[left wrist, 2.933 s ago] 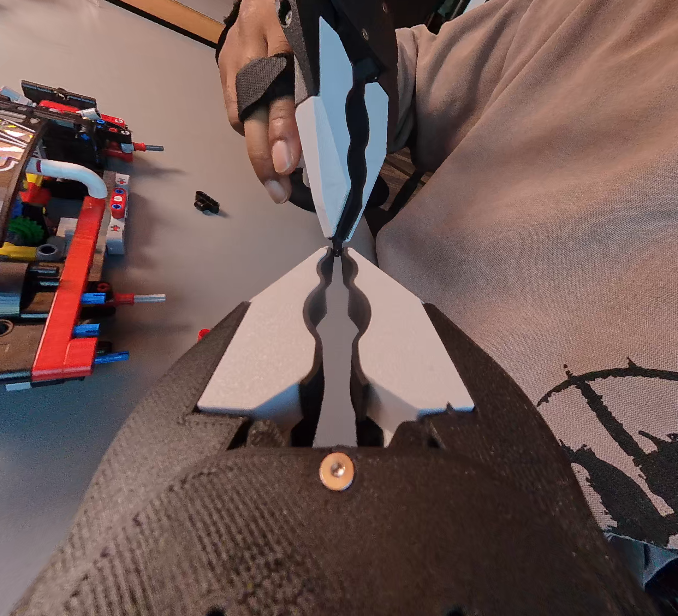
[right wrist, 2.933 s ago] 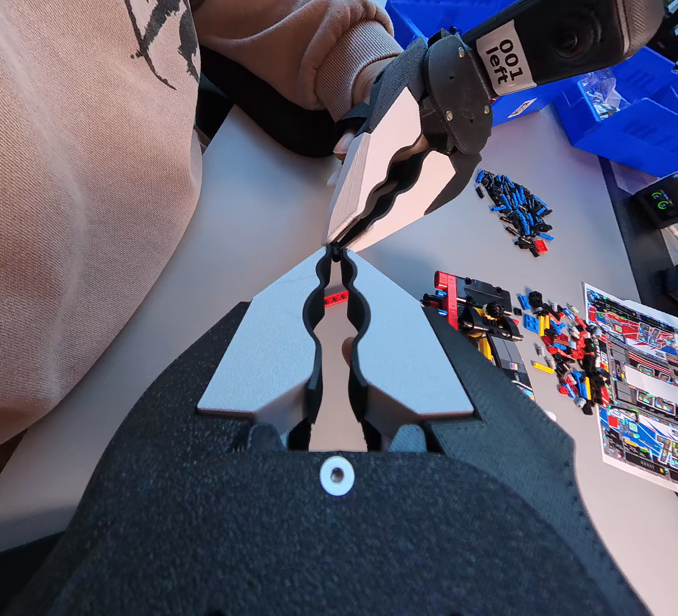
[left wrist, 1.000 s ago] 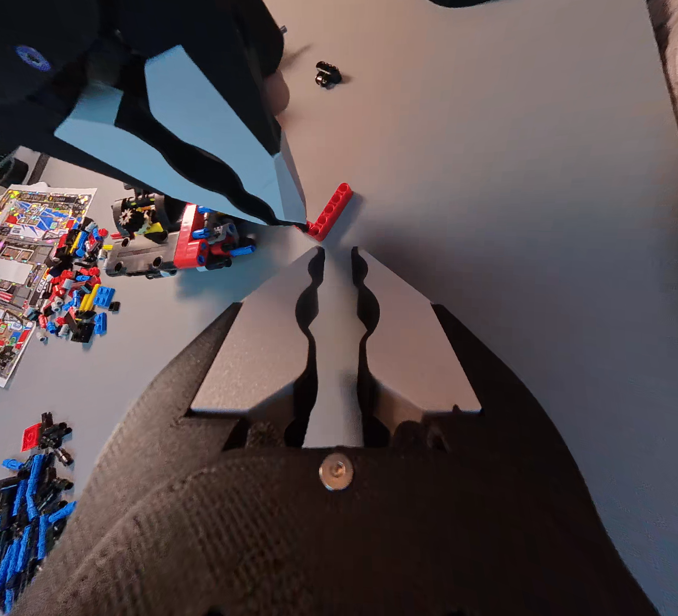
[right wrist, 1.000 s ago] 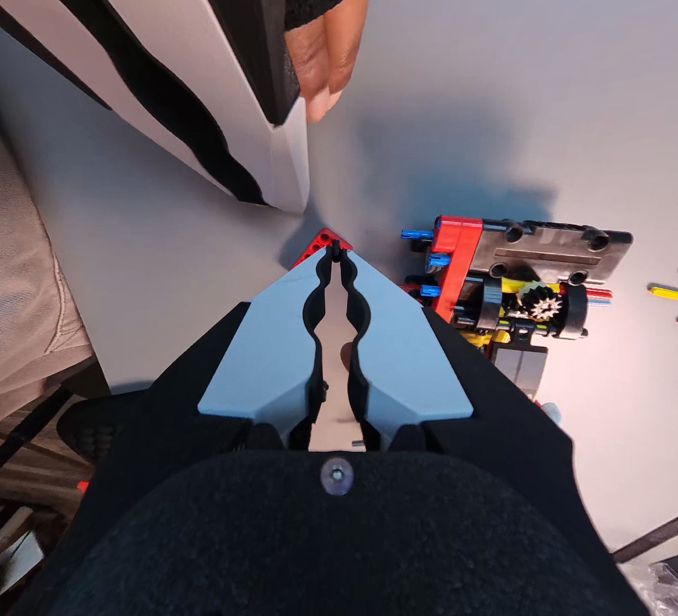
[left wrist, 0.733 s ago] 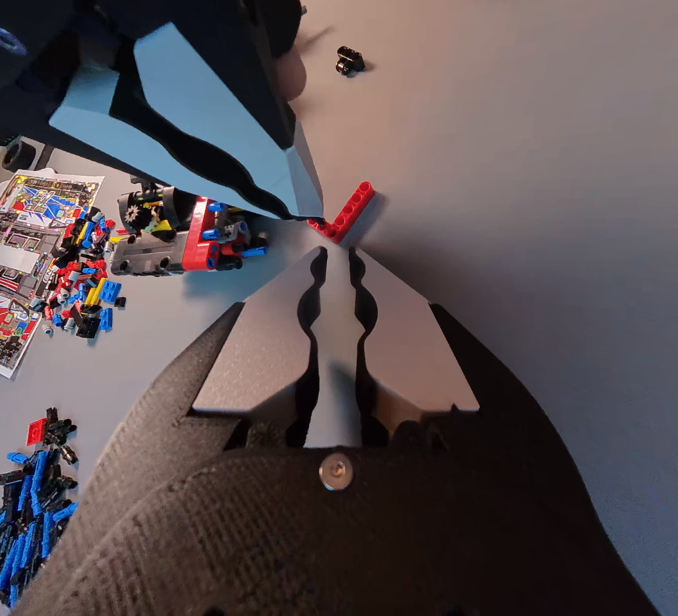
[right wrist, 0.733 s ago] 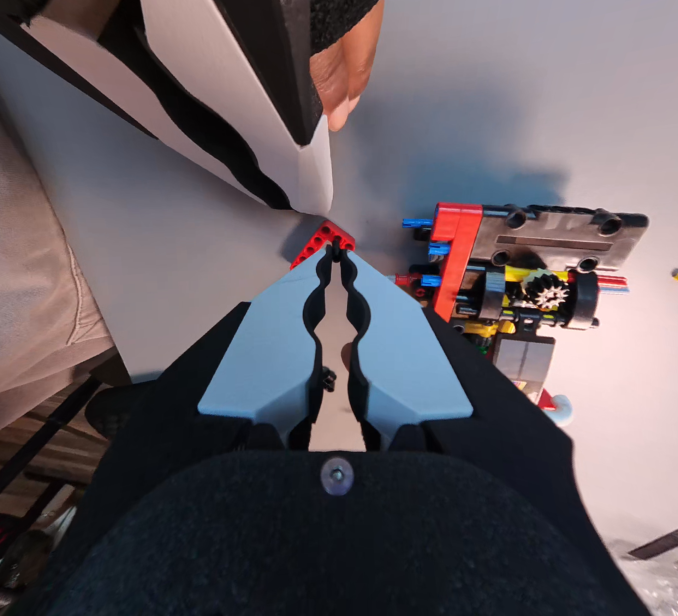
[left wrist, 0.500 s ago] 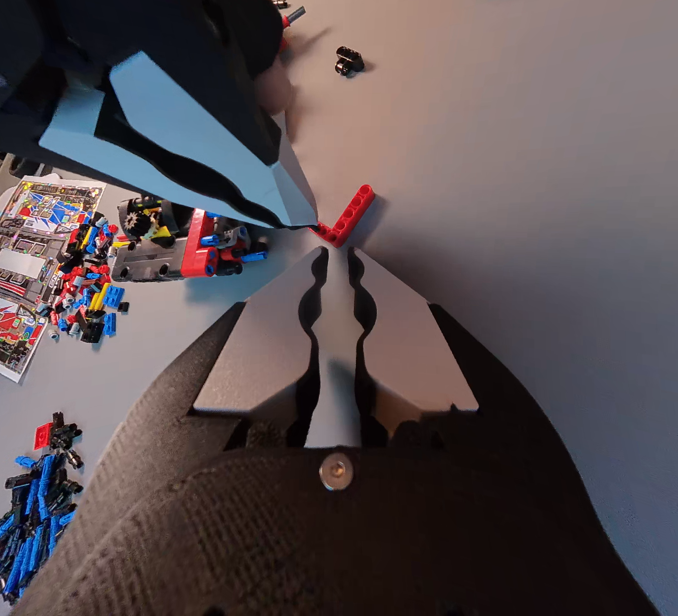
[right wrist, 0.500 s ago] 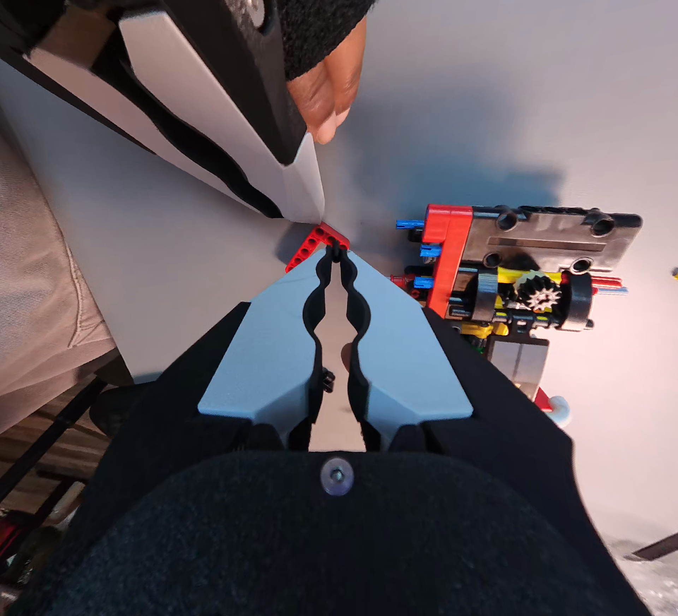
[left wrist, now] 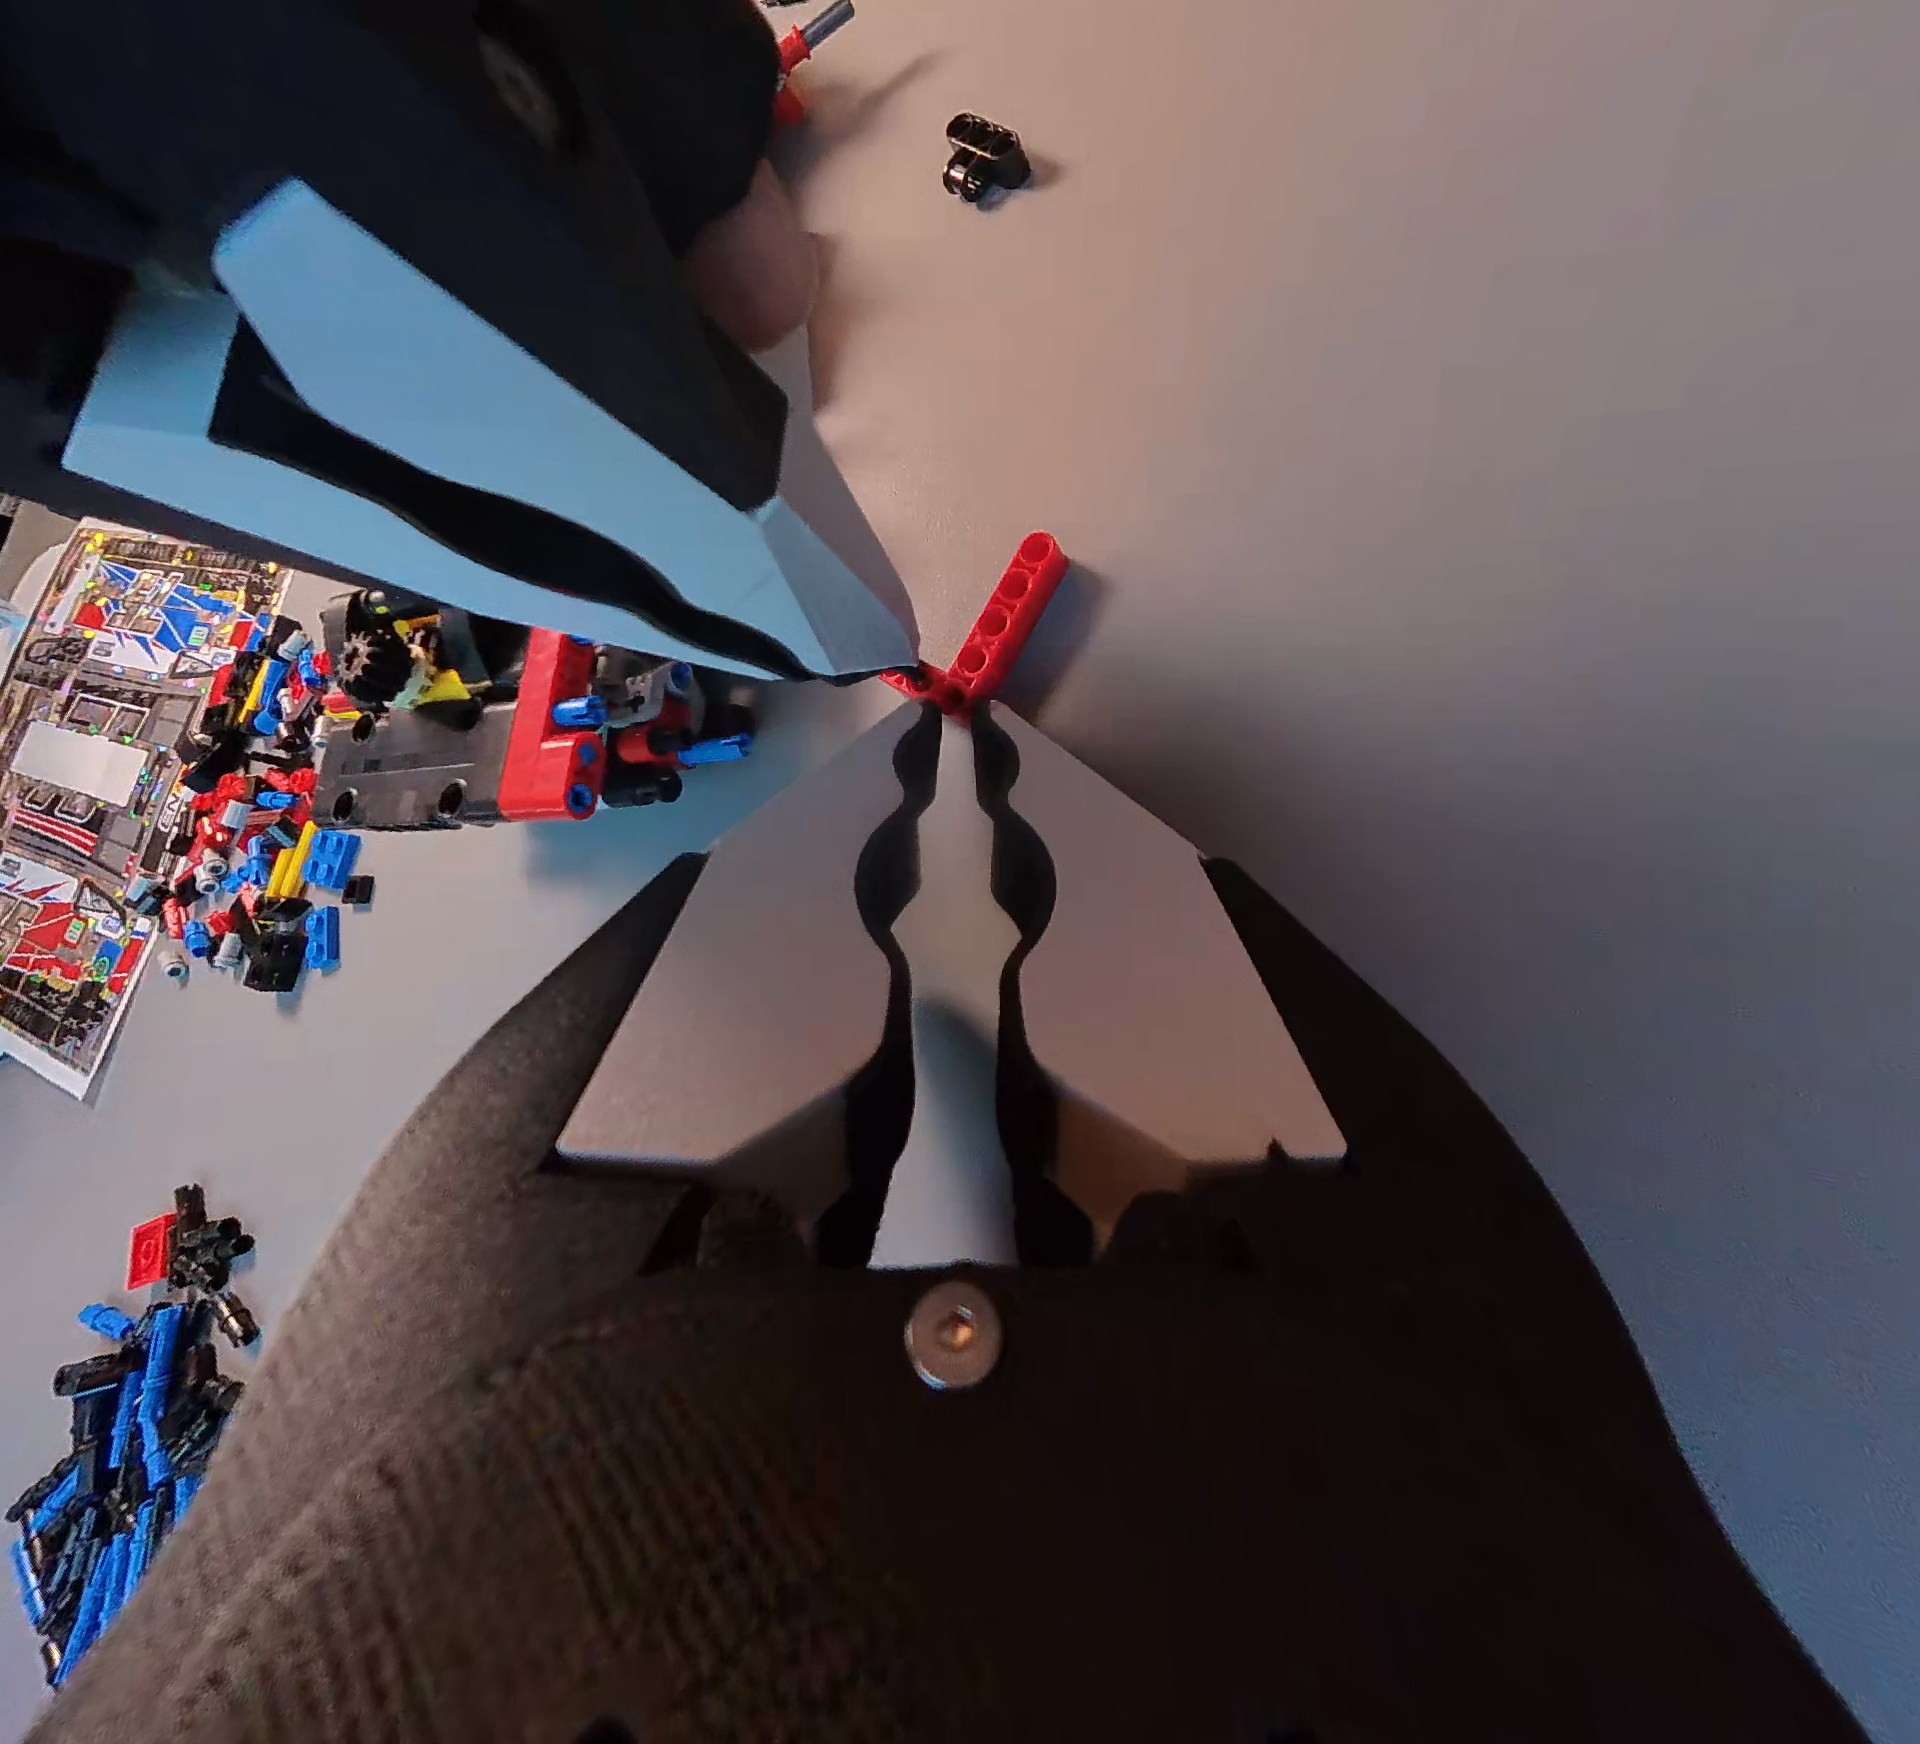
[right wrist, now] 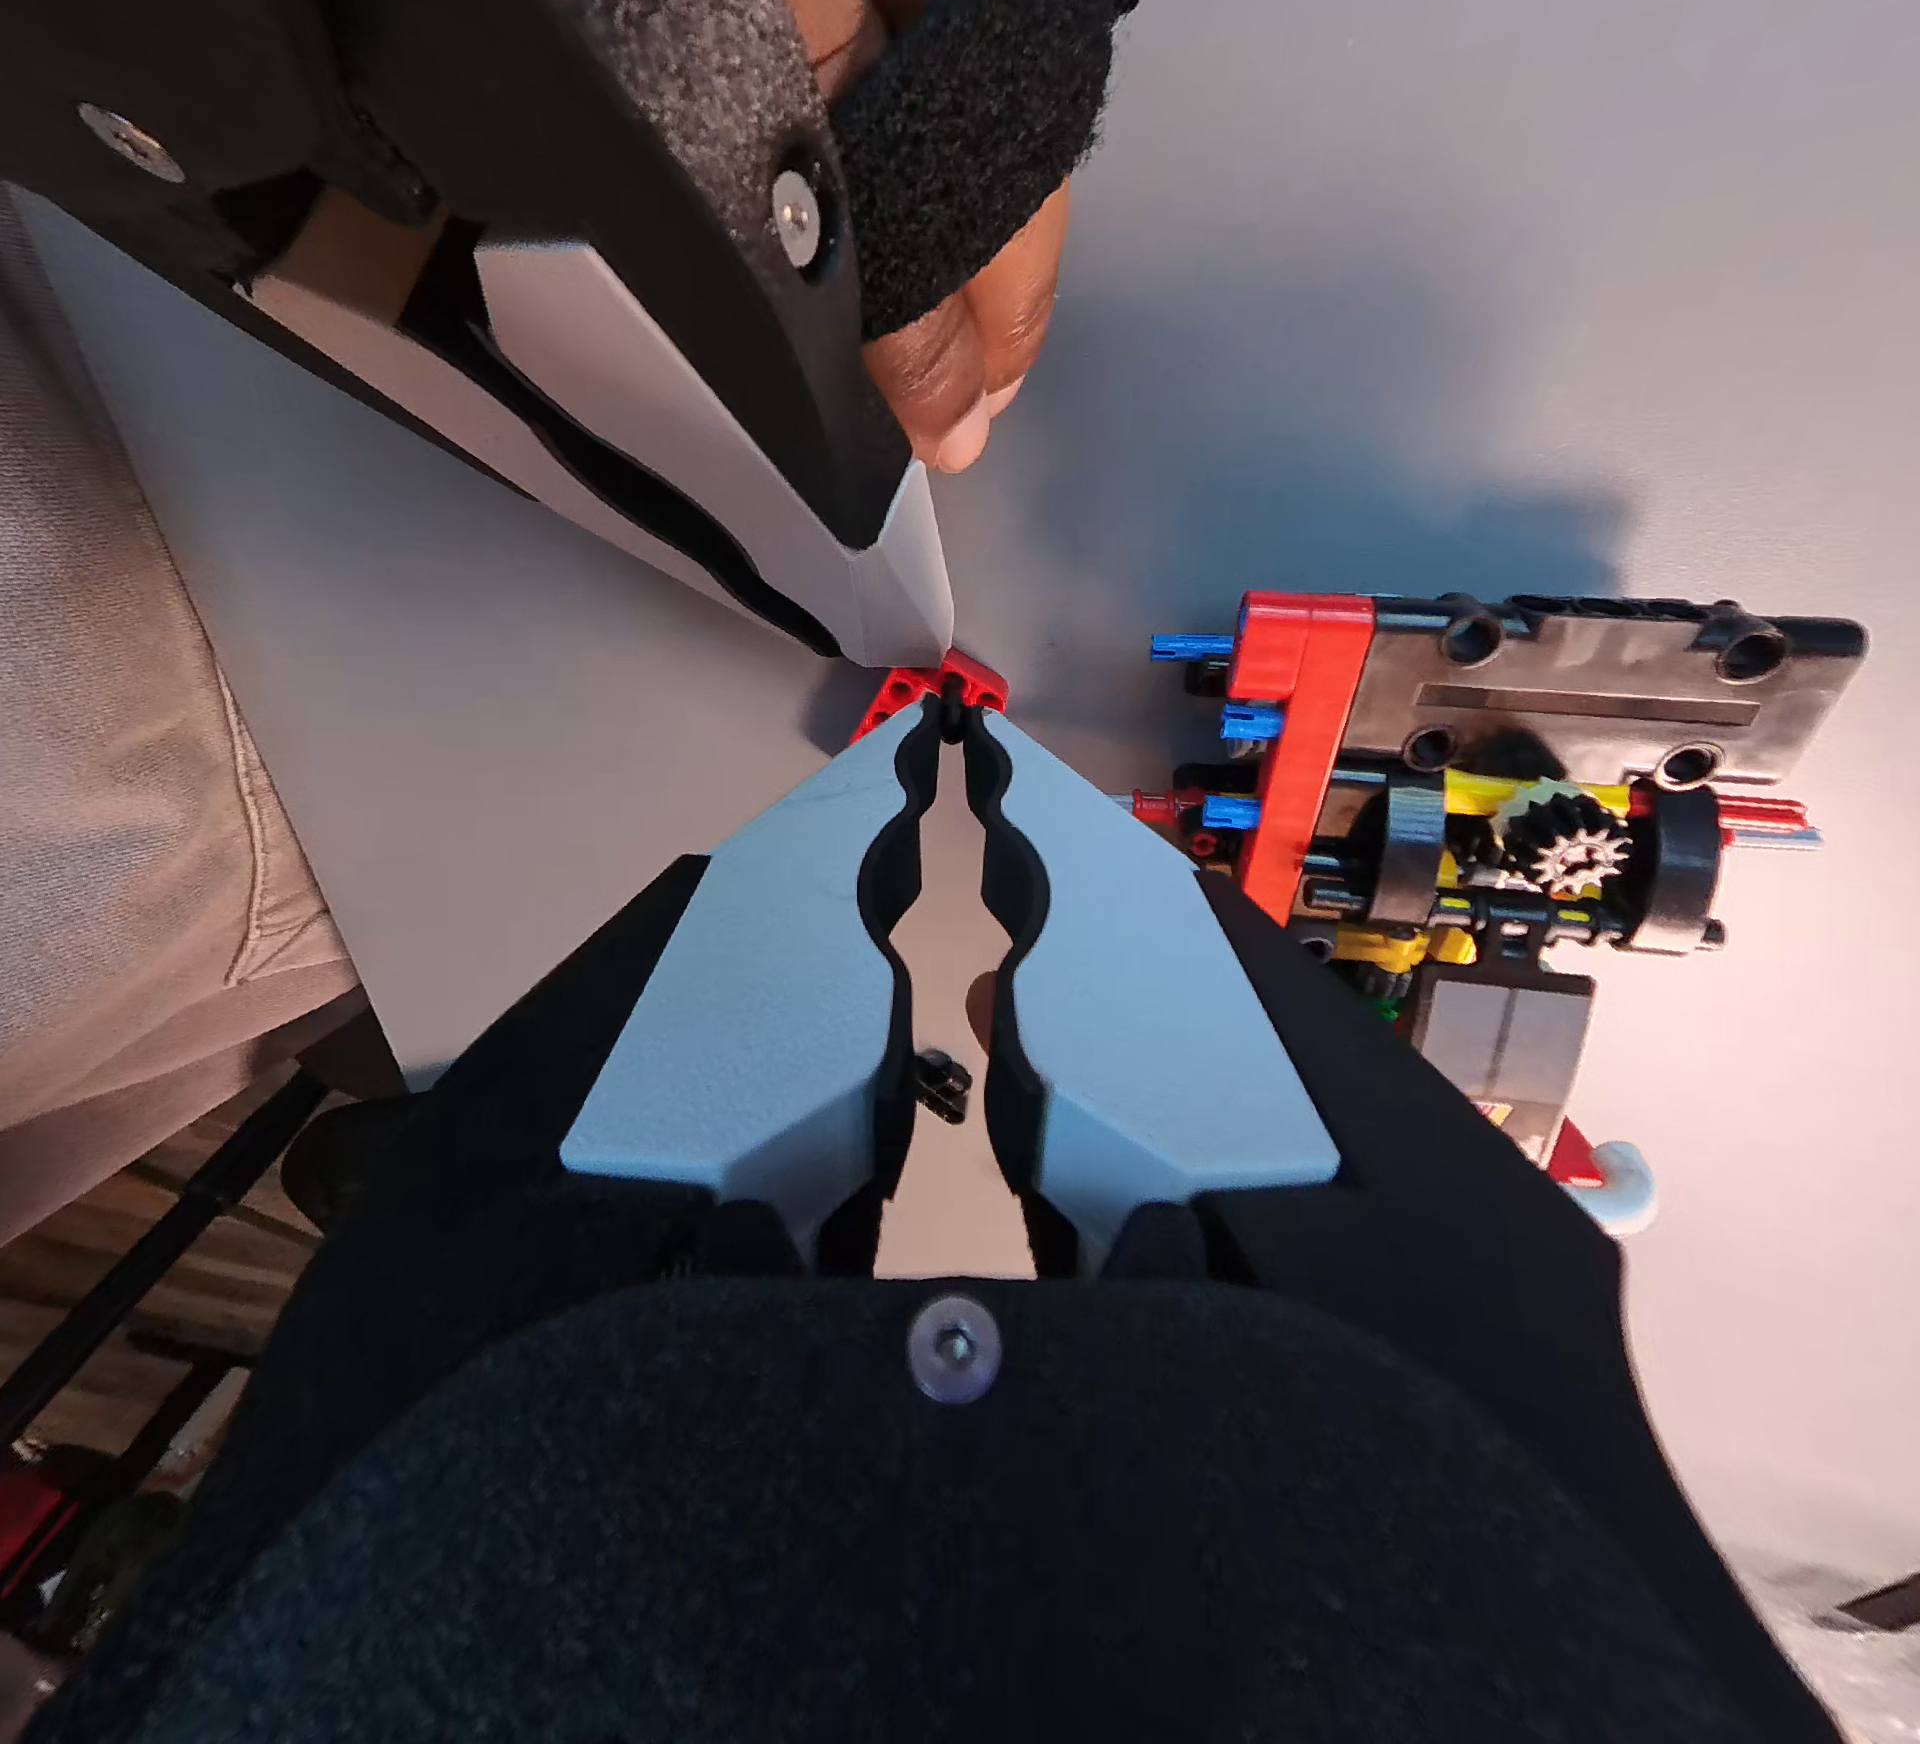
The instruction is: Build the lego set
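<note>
Red L-beam [left wrist: 1013, 598]: lying flat on the tabletop [left wrist: 1455, 447], near the edge by the person's lap, just beside the half-built model [right wrist: 1558, 759]. Sitting loose rather than on the model, probably so a pin can go in first against a hard surface. Showing a long arm with a row of holes plus a short stubby arm, all bright red.

Pinching a small black pin [right wrist: 951, 709] with the right gripper [right wrist: 951, 720], jaws clamped on it, nosing it at a hole in the short arm. Bracing the bend with the left gripper [left wrist: 953, 723], jaws nearly together right at the corner. Honestly not managing to tell whether actually gripping or just pressing.
</note>
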Motion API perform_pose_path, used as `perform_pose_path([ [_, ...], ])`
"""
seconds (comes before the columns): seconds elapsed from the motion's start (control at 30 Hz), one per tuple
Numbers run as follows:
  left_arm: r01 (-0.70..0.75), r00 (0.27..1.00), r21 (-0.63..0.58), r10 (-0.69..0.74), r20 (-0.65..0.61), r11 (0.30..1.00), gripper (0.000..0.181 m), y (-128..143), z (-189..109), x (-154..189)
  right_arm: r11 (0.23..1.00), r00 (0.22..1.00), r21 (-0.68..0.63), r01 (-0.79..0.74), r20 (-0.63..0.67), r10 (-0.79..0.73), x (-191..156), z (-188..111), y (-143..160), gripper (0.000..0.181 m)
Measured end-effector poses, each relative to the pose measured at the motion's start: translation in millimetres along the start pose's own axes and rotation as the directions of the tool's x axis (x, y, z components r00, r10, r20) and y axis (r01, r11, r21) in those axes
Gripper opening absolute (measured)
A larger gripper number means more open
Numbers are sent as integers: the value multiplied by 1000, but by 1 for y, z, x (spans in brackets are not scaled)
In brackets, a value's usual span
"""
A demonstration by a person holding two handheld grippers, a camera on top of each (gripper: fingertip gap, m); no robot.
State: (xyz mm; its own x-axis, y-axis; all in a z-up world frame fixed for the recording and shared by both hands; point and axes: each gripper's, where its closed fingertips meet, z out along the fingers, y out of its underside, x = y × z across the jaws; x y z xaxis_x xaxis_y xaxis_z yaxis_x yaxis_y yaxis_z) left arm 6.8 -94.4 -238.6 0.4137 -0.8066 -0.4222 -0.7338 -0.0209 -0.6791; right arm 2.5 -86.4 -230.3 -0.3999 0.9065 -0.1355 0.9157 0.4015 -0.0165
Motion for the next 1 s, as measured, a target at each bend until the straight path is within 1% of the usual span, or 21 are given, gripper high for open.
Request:
perform_pose_path([
  [0.37,-5,1000,0,5,3,1000,2,0,1,0,1000,1000,15,-1,-14,2,1,1,1,1],
  [0.5,-4,1000,-1,4,4,1000,2,0,1,0,999,997,11,35,-62,-35,1,2,2,1],
  [0.63,-15,1000,-5,15,7,1000,2,-1,2,0,998,991,40,54,-125,-48,1,3,2,1],
  [0.7,-10,1000,-3,10,4,1000,3,-1,2,0,998,989,28,55,-138,-50,2,2,1,1],
  [0.8,-13,1000,-5,13,25,1000,0,0,3,-4,999,992,-11,47,-114,-48,4,3,0,1],
  [1.0,-23,999,-9,24,37,1000,0,0,3,-4,993,988,-77,85,-119,-94,4,3,0,1],
])
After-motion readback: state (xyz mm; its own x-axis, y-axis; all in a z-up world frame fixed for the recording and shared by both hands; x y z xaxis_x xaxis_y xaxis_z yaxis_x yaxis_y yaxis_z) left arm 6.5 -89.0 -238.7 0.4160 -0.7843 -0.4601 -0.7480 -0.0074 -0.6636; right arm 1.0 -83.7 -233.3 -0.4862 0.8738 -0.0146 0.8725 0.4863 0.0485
